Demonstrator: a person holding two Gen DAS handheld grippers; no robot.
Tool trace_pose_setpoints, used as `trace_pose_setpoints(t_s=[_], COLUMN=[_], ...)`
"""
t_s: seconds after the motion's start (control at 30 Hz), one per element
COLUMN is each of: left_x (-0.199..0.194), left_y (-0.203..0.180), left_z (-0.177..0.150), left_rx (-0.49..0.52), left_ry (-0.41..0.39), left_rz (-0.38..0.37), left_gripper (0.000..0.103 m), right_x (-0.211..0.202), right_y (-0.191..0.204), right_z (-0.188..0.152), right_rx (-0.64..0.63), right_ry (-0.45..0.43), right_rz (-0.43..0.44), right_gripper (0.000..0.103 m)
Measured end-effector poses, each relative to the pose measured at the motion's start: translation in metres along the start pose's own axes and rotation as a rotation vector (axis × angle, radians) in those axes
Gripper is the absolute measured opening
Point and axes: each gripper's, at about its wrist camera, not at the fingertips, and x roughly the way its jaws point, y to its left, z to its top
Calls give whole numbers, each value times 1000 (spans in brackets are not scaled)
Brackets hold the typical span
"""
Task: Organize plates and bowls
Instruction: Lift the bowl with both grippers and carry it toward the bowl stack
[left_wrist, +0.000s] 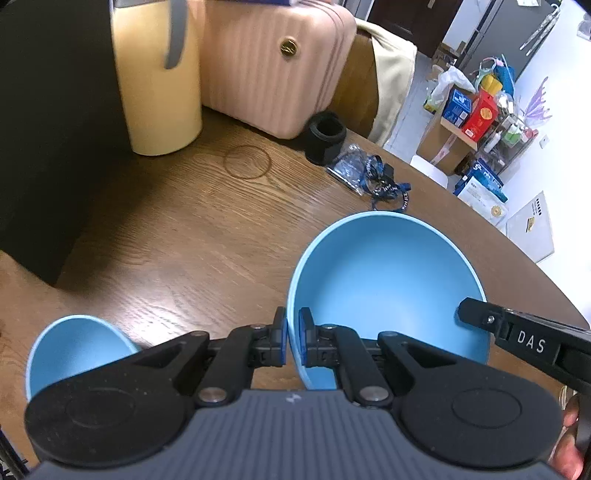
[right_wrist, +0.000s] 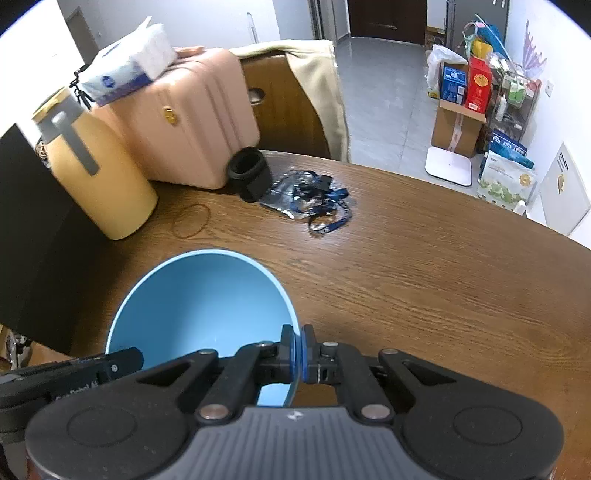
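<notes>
The large blue bowl (left_wrist: 388, 280) is held over the wooden bench (left_wrist: 184, 236), pinched on its left rim by the left gripper (left_wrist: 292, 339) and on its right rim by the right gripper (right_wrist: 296, 349). A smaller blue bowl (left_wrist: 74, 350) sits at the near left, apart from it. Judging from this, the sorting is mid-way: the two bowls are not yet nested, and no plates are in view.

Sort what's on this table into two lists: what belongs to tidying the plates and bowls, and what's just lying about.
Part of the job:
- large blue bowl, its rim clamped by the left gripper and the right gripper
- small blue bowl

Lying about:
- yellow flask
- pink suitcase
- tissue pack
- black cylinder
- blue lanyard
- rubber band
</notes>
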Motion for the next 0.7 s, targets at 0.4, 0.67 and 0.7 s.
trace_pose_setpoints(t_s=[0.4,0.67,0.7], left_x=[-44,-64,-67], left_y=[53,85,88], left_z=[-13,-21,-22], left_rx=[-28,-53,-55], left_ry=[-32,-49,-52], left_rz=[4,11,12], left_gripper=[7,7,7], right_x=[-27,-35,-36], right_y=[57,90,93], right_z=[-18,-31,-32], right_rx=[-27,-56,-58], right_ry=[-18,-18,-17], right_rz=[24,42,44], right_gripper=[4,4,4])
